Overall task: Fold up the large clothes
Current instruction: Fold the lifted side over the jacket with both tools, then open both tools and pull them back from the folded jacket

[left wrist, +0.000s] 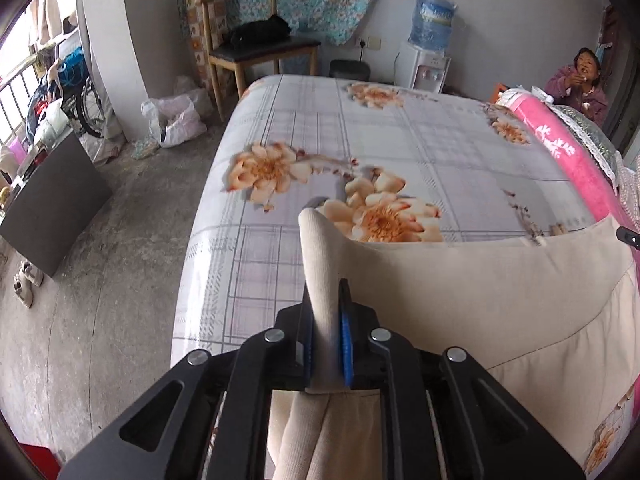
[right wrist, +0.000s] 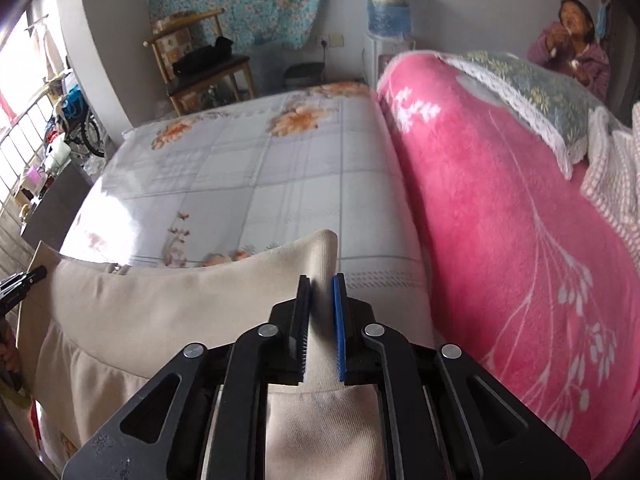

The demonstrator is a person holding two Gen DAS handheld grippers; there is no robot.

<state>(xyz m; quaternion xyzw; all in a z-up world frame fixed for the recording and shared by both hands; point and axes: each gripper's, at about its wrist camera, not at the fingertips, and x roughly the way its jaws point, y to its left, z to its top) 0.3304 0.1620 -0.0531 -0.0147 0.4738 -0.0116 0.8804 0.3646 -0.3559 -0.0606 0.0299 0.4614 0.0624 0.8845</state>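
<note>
Left wrist view shows us no readable writing; the label on the water jug [left wrist: 434, 14] is too blurred. Our left gripper [left wrist: 326, 316] has its jaws clamped on one corner of the beige garment [left wrist: 500, 276]. In the right wrist view our right gripper [right wrist: 322, 312] has its jaws nearly together around the other corner, though we cannot tell whether they pinch it. The garment's edge stretches sideways between them, above the near end of the bed [left wrist: 400, 148], beside the pink blanket [right wrist: 500, 208].

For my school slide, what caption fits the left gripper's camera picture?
The left gripper holds up a corner of a beige garment over a flowered bed sheet.
</note>
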